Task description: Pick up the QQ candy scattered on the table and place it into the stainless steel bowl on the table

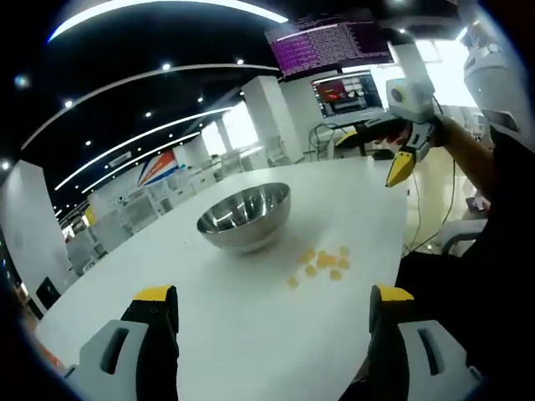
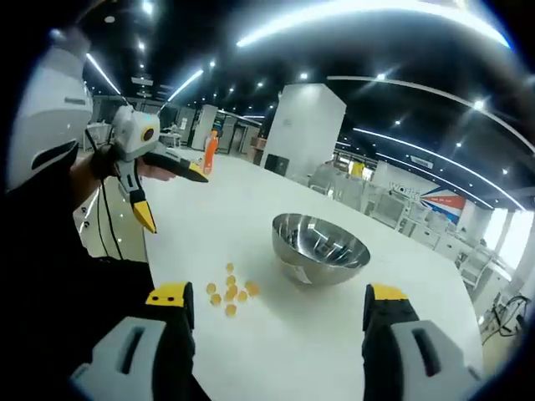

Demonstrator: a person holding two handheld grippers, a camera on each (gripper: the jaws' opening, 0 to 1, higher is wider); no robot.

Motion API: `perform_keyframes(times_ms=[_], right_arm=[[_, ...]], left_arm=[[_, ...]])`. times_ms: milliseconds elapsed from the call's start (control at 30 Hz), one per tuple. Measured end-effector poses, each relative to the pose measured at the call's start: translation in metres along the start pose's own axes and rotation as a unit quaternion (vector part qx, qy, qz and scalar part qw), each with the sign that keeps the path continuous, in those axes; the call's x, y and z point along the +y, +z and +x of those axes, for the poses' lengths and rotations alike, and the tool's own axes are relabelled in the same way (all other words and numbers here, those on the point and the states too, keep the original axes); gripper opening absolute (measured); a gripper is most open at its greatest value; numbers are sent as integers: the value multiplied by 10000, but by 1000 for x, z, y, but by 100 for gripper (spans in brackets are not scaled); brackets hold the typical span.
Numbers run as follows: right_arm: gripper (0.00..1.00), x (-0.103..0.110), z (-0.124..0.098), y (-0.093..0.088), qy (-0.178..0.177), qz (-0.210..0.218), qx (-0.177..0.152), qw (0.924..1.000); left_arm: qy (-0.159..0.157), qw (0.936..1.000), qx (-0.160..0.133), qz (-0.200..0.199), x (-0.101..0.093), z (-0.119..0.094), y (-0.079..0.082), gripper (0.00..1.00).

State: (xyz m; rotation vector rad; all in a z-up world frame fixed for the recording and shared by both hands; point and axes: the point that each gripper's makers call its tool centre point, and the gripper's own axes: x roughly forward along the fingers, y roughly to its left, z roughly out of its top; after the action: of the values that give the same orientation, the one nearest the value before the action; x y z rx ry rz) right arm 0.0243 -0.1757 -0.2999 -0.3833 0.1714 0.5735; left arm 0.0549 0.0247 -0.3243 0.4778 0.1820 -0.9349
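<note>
Candies (image 1: 322,263) lie in a loose cluster on the table (image 1: 251,334), just beside the bowl (image 1: 245,217), near the table's edge. Left gripper (image 1: 272,313) and right gripper (image 2: 280,313): jaws spread, empty. Judgement: candies are light, soft and likely springy; pinch one gently across its sides.
</note>
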Motion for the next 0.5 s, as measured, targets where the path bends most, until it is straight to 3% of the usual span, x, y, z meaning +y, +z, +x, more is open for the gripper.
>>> perform_keyframes(times_ms=[500], right_arm=[[78, 2, -1, -1, -18, -17, 12, 10000]], left_arm=[[-10, 10000, -9, 19, -2, -2, 1, 95]])
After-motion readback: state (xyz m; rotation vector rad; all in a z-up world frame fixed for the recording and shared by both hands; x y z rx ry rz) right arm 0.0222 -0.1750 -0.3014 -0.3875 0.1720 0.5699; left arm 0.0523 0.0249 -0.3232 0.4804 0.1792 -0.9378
